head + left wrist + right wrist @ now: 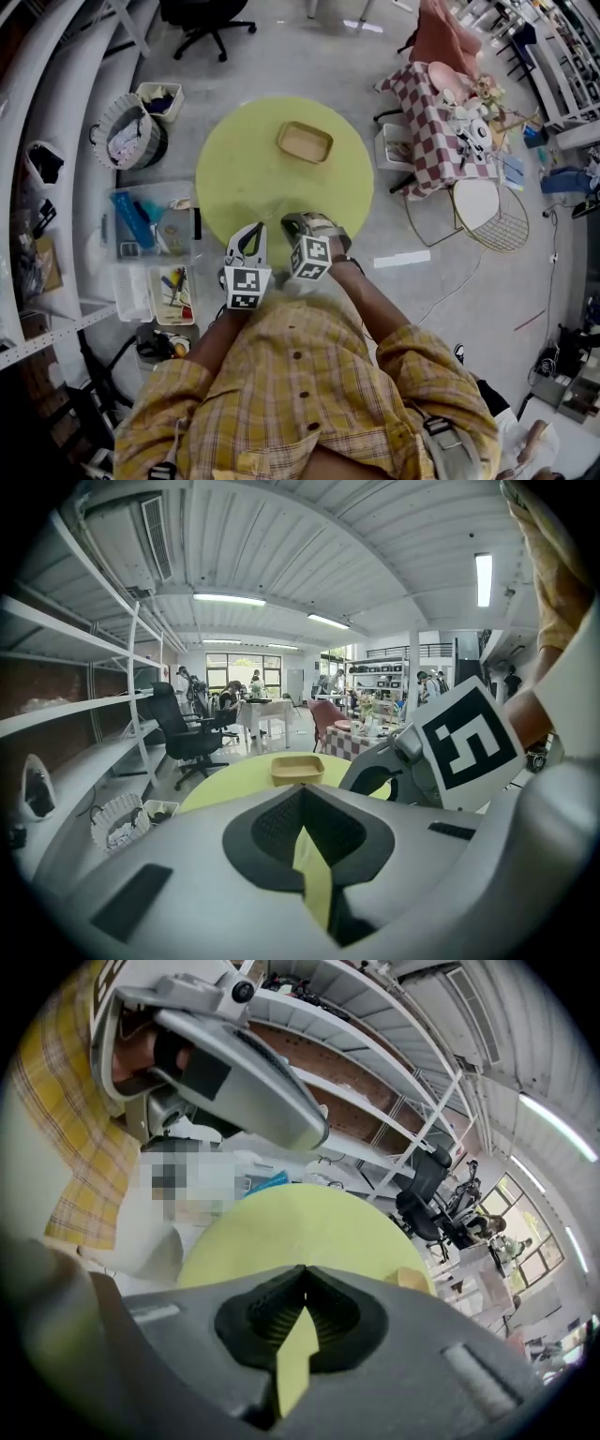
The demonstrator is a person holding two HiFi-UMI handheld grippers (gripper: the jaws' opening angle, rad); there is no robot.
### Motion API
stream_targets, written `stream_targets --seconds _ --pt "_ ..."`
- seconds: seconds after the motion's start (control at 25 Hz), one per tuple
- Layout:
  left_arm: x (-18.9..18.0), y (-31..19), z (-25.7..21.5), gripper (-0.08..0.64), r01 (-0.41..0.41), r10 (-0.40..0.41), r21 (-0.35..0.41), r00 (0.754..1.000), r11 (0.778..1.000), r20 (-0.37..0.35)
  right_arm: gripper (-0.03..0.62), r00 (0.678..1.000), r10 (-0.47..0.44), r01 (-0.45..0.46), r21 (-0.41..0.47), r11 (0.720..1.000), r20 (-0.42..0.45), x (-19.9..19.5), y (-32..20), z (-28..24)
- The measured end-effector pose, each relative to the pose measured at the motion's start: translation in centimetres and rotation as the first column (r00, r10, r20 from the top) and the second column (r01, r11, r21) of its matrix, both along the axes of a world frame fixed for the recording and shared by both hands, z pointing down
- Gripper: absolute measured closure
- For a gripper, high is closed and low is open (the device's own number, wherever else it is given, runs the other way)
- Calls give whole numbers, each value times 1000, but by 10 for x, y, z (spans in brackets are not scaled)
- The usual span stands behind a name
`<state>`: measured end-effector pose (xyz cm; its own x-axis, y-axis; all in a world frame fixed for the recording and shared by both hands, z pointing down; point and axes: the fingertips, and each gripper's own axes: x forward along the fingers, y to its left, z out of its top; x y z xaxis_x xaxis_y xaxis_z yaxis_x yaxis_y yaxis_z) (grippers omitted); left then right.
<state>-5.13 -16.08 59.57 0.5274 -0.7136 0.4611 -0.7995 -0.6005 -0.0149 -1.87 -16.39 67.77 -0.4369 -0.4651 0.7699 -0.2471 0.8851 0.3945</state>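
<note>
Round the yellow-green table (239, 183) the floor is crowded. To its left stand one lined basket (128, 137) and several clear bins (153, 221) of small tools. One black chair (202, 21) is beyond it, and a checked cloth (429, 120) loaded with dishes lies to the right.

On the table sits one tray (305, 142), tan, shallow, rectangular with rounded corners, and empty. It lies towards the far side, well apart from both claws, with only bare table top between.

The left claw (250, 230) and right claw (296, 222) hover side by side over the near edge. Each is pressed together at the tips and grips nothing.
</note>
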Motion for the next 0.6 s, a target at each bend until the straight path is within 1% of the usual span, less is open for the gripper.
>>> stream_targets --seconds 0.16,0.32,0.52,0.6 --pt "-4 -3 4 557 10 -10 -8 1000 1000 2 594 995 -51 50 -13 999 -82 6 -9 21" --pt "-6 -6 6 557 19 -18 -18 1000 1000 6 594 979 -109 109 -13 994 -171 14 -17 41" --pt "-3 -11 9 557 17 -17 -28 1000 999 7 594 960 -170 168 -29 985 -223 14 -25 53" --pt "-2 -12 10 557 15 -14 -31 1000 999 9 594 943 -207 205 -36 978 -261 15 -27 61"
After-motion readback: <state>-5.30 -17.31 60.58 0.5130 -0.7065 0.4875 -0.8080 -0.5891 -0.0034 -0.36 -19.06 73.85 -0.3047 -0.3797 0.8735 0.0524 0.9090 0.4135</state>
